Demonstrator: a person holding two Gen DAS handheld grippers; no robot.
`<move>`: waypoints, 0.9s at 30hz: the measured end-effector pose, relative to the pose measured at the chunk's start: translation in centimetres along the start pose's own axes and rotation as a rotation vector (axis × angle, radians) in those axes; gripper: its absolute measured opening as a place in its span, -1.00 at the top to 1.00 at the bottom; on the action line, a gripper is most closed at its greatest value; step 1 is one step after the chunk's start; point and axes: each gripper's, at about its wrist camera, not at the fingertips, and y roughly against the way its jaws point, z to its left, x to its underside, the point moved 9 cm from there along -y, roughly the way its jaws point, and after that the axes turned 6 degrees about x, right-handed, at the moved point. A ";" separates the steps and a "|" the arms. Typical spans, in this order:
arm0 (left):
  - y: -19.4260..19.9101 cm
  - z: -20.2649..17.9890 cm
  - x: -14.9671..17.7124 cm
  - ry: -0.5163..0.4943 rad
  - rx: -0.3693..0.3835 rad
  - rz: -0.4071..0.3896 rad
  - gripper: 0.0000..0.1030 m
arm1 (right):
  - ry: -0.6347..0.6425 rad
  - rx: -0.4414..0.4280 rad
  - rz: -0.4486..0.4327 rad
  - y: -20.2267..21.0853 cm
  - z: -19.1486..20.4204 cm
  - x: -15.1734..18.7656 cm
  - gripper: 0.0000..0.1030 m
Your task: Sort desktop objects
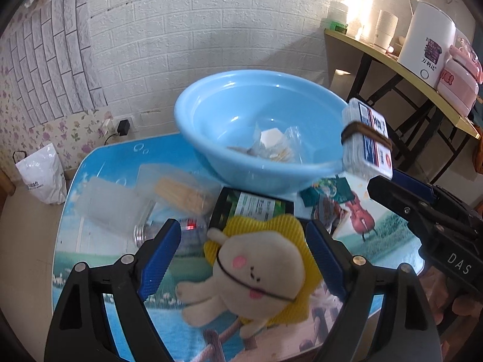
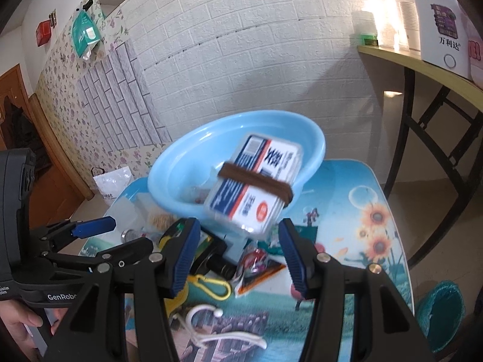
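The plush toy [image 1: 256,277] lay between the open jaws of the left hand-held gripper [image 1: 241,259], ungripped. The right hand-held gripper [image 2: 238,256] stood open; the banded card pack [image 2: 256,181] appeared airborne ahead of it, over the blue basin [image 2: 187,163]. Judged step: depositing; next, close on the toy.

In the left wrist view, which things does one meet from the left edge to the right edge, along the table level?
White plastic bag on the floor → clear plastic bottle → toothpick box → blue basin → banded box → right gripper.
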 end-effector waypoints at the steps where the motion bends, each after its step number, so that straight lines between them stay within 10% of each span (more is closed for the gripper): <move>1: 0.1 0.0 0.3 -0.001 -0.001 0.002 -0.65 | 0.001 0.000 0.003 0.1 0.1 0.2 -0.04; 27: 0.8 1.3 6.9 0.011 -0.022 0.056 -0.65 | 0.002 -0.010 0.112 1.0 0.8 5.8 -0.04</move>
